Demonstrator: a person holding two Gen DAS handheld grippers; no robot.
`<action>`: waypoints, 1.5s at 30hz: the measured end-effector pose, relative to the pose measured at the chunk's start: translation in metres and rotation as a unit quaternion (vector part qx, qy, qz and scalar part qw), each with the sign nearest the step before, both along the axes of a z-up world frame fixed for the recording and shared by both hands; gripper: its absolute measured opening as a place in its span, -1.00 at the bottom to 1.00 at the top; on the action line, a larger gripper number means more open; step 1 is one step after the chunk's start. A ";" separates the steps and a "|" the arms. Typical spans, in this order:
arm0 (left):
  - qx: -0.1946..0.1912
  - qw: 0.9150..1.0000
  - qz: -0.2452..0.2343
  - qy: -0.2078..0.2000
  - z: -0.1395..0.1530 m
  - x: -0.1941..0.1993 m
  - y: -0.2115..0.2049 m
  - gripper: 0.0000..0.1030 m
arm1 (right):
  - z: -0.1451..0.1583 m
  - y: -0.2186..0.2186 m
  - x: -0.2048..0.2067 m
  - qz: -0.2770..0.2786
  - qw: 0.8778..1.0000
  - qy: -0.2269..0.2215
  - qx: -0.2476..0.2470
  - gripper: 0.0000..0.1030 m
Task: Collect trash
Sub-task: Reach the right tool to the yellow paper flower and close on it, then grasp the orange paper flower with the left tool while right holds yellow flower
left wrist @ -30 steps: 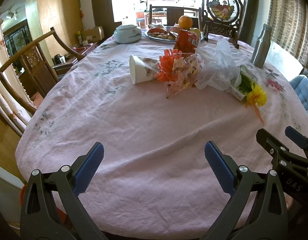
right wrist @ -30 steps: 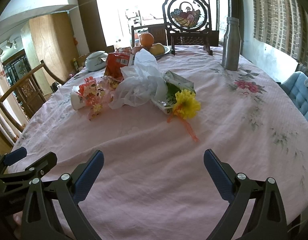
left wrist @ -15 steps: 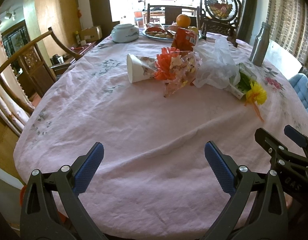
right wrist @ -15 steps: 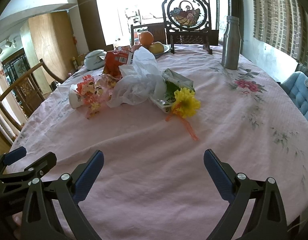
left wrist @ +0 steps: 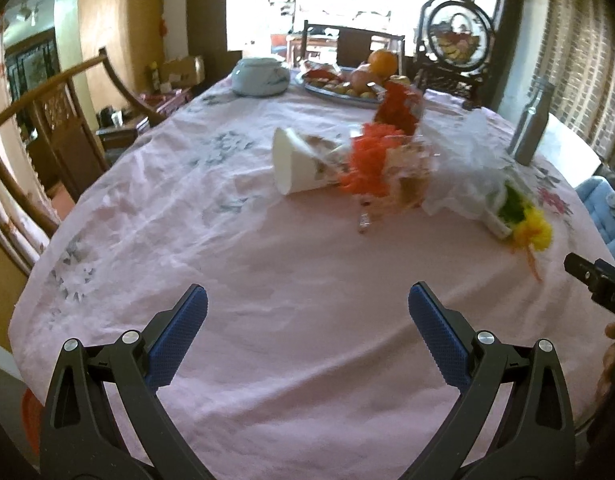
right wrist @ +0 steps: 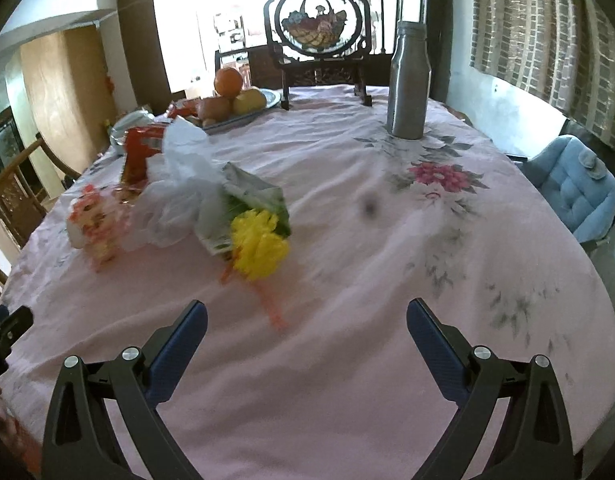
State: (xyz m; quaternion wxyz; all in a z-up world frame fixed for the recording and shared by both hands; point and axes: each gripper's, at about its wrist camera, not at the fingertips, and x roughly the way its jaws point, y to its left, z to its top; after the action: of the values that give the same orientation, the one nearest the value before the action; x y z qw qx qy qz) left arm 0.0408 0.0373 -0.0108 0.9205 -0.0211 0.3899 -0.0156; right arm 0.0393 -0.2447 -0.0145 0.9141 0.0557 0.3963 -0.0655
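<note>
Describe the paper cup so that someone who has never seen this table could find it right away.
On the pink tablecloth, look at the litter heap in the middle. At its left end lies the paper cup, tipped on its side, its open mouth facing away from the orange flowers. It is the heap's only plain white cone.

My left camera sits low at the near edge of the table (left wrist: 291, 280), looking along my left gripper (left wrist: 307, 320) toward the far side, aimed at the cup (left wrist: 297, 162). My right camera looks the same way past my right gripper (right wrist: 306, 325), from just to the right, near the yellow flower (right wrist: 259, 250). Both views share the trash pile, fruit plate (left wrist: 339, 92) and bottle (right wrist: 408, 80); each catches the other gripper at its edge.
</note>
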 end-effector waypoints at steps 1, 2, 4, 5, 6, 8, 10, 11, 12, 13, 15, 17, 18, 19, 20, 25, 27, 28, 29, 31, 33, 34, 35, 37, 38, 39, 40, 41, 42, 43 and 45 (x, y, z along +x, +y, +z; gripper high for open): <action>-0.002 1.000 0.004 0.004 -0.001 0.001 0.004 0.88 | -0.002 0.000 0.006 0.005 1.000 0.007 -0.001 0.89; -0.001 1.000 0.006 0.009 -0.003 0.003 0.007 0.88 | -0.005 0.002 0.013 0.011 1.000 0.017 -0.004 0.89; 0.004 1.000 0.010 0.017 -0.007 0.007 0.012 0.88 | -0.011 0.007 0.024 0.025 0.999 0.030 -0.005 0.89; 0.007 1.000 0.011 0.019 -0.009 0.009 0.014 0.88 | -0.014 0.009 0.029 0.032 0.999 0.036 -0.002 0.80; 0.009 1.000 0.012 0.021 -0.011 0.010 0.016 0.88 | -0.016 0.011 0.034 0.036 0.998 0.042 0.000 0.71; 0.005 0.999 0.015 0.030 -0.015 0.014 0.020 0.88 | -0.021 0.013 0.043 0.039 0.998 0.051 0.006 0.62; 0.002 0.999 0.017 0.040 -0.020 0.019 0.023 0.88 | -0.023 0.015 0.052 0.044 0.997 0.054 0.016 0.55; 0.003 0.999 0.018 0.044 -0.022 0.022 0.024 0.88 | -0.023 0.017 0.055 0.046 0.997 0.054 0.017 0.51; 0.004 0.999 0.017 0.049 -0.024 0.025 0.024 0.88 | -0.023 0.018 0.057 0.048 0.997 0.054 0.018 0.47; 0.003 0.999 0.017 0.052 -0.025 0.026 0.024 0.88 | -0.023 0.020 0.061 0.051 0.997 0.055 0.021 0.44; 0.001 0.998 0.017 0.057 -0.027 0.030 0.025 0.88 | -0.023 0.022 0.066 0.052 0.997 0.057 0.023 0.33; 0.000 0.998 0.018 0.059 -0.027 0.034 0.025 0.88 | -0.024 0.023 0.070 0.052 0.997 0.059 0.025 0.17; 0.000 0.998 0.019 0.060 -0.026 0.035 0.025 0.88 | -0.025 0.022 0.072 0.054 0.996 0.059 0.033 0.01; -0.001 0.998 0.020 0.061 -0.026 0.036 0.025 0.88 | -0.026 0.022 0.073 0.055 0.996 0.060 0.039 -0.12; -0.002 0.998 0.020 0.063 -0.026 0.037 0.025 0.88 | -0.027 0.021 0.074 0.056 0.995 0.063 0.044 -0.32; -0.004 0.997 0.020 0.076 -0.028 0.043 0.021 0.88 | -0.023 0.010 0.063 0.047 0.995 0.042 0.071 -0.39; 0.004 0.997 0.022 0.073 -0.025 0.044 0.019 0.88 | -0.018 0.004 0.054 0.046 0.995 0.028 0.079 -0.40; 0.007 0.997 0.023 0.069 -0.024 0.045 0.018 0.88 | -0.016 0.003 0.050 0.046 0.995 0.024 0.080 -0.40; 0.012 0.997 0.023 0.066 -0.022 0.046 0.017 0.88 | -0.014 0.002 0.045 0.048 0.995 0.020 0.081 -0.40; 0.024 0.998 0.022 0.061 -0.019 0.050 0.014 0.88 | -0.012 0.001 0.036 0.056 0.995 0.015 0.086 -0.39; 0.033 0.998 0.020 0.057 -0.016 0.055 0.011 0.88 | -0.013 -0.002 0.027 0.062 0.994 0.015 0.094 -0.38; 0.036 0.998 0.018 0.056 -0.015 0.059 0.008 0.88 | -0.013 -0.001 0.025 0.064 0.993 0.016 0.094 -0.38; 0.035 0.998 0.015 0.057 -0.014 0.062 0.007 0.88 | -0.014 -0.003 0.022 0.065 0.993 0.017 0.093 -0.38; 0.023 0.998 0.006 0.062 -0.011 0.068 0.002 0.88 | -0.016 -0.005 0.018 0.066 0.993 0.017 0.094 -0.38; 0.017 0.998 0.001 0.063 -0.010 0.070 -0.001 0.88 | -0.016 -0.006 0.015 0.067 0.993 0.016 0.095 -0.38; 0.011 0.998 -0.007 0.064 -0.008 0.071 -0.005 0.88 | -0.016 -0.007 0.014 0.067 0.993 0.015 0.096 -0.38; 0.008 0.998 -0.017 0.064 -0.006 0.073 -0.011 0.88 | -0.016 -0.008 0.013 0.067 0.993 0.014 0.097 -0.38; 0.007 0.998 -0.024 0.063 -0.004 0.075 -0.014 0.88 | -0.016 -0.010 0.012 0.068 0.993 0.013 0.100 -0.38; 0.007 0.998 -0.028 0.060 -0.001 0.078 -0.017 0.88 | -0.016 -0.010 0.011 0.069 0.992 0.012 0.102 -0.38; 0.009 0.998 -0.027 0.055 0.003 0.081 -0.018 0.88 | -0.015 -0.011 0.010 0.070 0.992 0.010 0.105 -0.38; 0.013 0.999 -0.019 0.041 0.012 0.086 -0.015 0.88 | -0.014 -0.013 0.009 0.074 0.991 0.006 0.111 -0.37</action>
State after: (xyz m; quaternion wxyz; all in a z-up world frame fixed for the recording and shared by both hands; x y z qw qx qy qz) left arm 0.1264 0.0220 0.0009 0.9033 -0.0028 0.4282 -0.0270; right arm 0.0479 -0.2574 -0.0285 0.9021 0.1267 0.4099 0.0461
